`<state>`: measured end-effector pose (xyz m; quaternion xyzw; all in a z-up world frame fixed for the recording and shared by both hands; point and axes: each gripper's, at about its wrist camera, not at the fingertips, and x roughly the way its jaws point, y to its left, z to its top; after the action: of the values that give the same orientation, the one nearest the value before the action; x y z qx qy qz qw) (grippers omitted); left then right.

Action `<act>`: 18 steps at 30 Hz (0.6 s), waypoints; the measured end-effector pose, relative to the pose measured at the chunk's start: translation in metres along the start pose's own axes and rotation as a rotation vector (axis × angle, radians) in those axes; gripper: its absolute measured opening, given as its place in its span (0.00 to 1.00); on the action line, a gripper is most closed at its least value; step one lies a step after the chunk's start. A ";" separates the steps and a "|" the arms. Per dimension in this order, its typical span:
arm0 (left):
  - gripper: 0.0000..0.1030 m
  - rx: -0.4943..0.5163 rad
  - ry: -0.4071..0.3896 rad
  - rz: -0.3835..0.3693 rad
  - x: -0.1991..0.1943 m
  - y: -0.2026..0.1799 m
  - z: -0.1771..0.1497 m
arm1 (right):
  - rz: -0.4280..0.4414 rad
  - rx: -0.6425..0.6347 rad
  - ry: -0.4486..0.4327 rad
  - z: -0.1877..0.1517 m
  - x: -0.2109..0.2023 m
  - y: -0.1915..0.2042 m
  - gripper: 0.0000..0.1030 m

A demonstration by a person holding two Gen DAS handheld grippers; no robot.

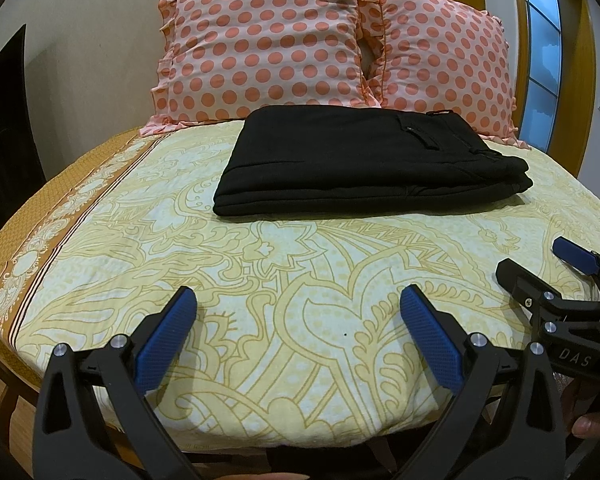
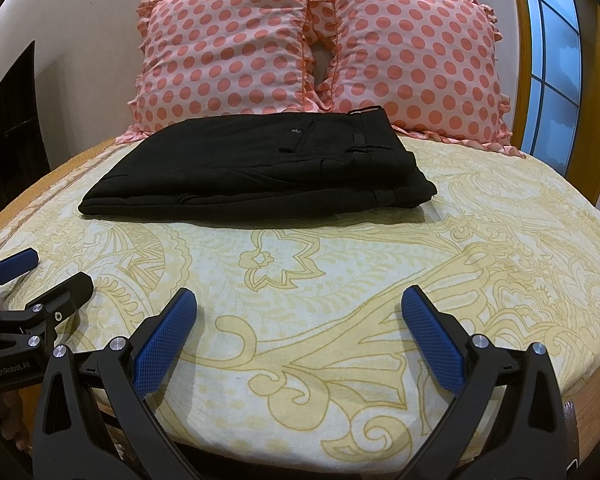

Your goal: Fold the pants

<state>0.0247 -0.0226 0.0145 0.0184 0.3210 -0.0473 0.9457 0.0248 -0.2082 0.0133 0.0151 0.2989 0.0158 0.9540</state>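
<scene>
The black pants (image 1: pixel 364 160) lie folded in a flat stack on the bed, just in front of the pillows; they also show in the right wrist view (image 2: pixel 256 164). My left gripper (image 1: pixel 298 304) is open and empty, held over the near part of the bed, well short of the pants. My right gripper (image 2: pixel 300 304) is open and empty too, beside the left one. The right gripper shows at the right edge of the left wrist view (image 1: pixel 540 268), and the left gripper at the left edge of the right wrist view (image 2: pixel 48 272).
The bed has a yellow patterned sheet (image 1: pixel 300 272) with an orange border on the left. Two pink polka-dot pillows (image 1: pixel 268 36) (image 1: pixel 440 60) lean at the head. A window (image 1: pixel 544 52) with a wooden frame is at the right, a dark cabinet (image 1: pixel 4 120) at the left.
</scene>
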 end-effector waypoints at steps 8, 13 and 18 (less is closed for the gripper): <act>0.98 -0.002 0.008 -0.001 0.002 0.001 0.000 | -0.007 0.004 0.011 0.000 0.001 0.000 0.99; 0.98 -0.002 0.008 -0.001 0.002 0.001 0.001 | -0.010 0.006 0.018 0.001 0.002 -0.001 0.99; 0.98 -0.003 0.009 -0.001 0.002 0.001 0.001 | -0.010 0.006 0.018 0.001 0.003 -0.001 0.99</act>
<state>0.0273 -0.0216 0.0137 0.0171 0.3251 -0.0471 0.9443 0.0275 -0.2088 0.0127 0.0163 0.3077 0.0103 0.9513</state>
